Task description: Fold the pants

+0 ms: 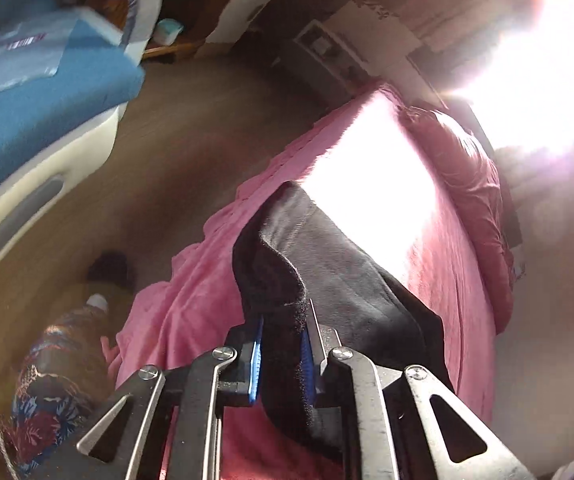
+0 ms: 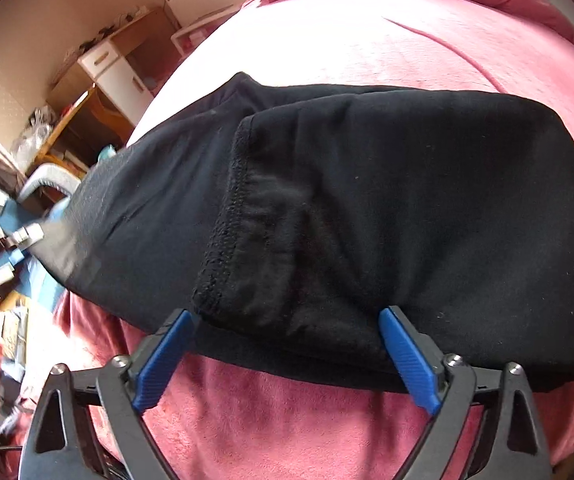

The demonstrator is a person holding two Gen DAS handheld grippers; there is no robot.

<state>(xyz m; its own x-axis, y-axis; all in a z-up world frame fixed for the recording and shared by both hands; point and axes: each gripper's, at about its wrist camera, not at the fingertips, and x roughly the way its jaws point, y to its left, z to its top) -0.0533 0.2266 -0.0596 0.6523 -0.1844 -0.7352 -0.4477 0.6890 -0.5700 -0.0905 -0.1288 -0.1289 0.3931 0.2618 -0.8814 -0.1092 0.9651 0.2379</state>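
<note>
Black pants (image 2: 367,208) lie folded across a pink bed cover (image 2: 367,40). My right gripper (image 2: 287,320) is open, its blue fingertips (image 2: 407,356) spread at the near edge of the pants by a hemmed edge, holding nothing. My left gripper (image 1: 281,344) is shut on a fold of the black pants (image 1: 327,256) and lifts it above the bed cover (image 1: 191,280); the cloth stretches away from the pads (image 1: 255,356) toward the sunlit part of the bed.
A blue and white seat (image 1: 39,112) stands left on the wooden floor (image 1: 207,128). A person's patterned leg (image 1: 55,376) is beside the bed. Pink pillows (image 1: 467,168) lie at the head. Cabinets (image 2: 119,68) and clutter sit left of the bed.
</note>
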